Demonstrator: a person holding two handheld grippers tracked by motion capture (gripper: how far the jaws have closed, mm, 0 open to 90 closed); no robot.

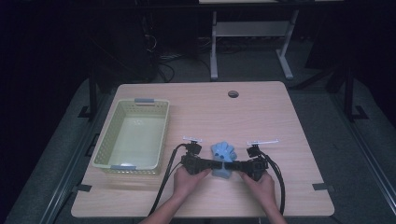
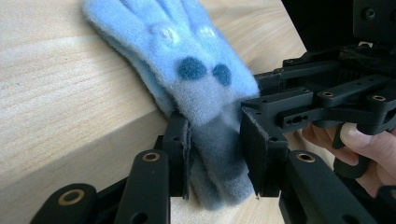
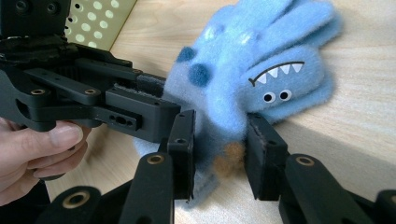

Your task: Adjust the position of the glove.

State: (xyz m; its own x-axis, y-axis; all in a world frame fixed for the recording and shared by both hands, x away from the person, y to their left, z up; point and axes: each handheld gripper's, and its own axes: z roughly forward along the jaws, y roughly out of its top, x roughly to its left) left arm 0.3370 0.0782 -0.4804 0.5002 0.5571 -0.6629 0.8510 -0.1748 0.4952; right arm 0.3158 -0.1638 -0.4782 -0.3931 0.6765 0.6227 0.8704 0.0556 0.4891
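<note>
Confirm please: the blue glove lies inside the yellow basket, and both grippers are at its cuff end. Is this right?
Not quite. The blue glove lies on the bare table, to the right of the yellow basket, not inside it; the high view shows this. The rest holds: the left gripper and right gripper both have their jaws around its cuff end.
</note>
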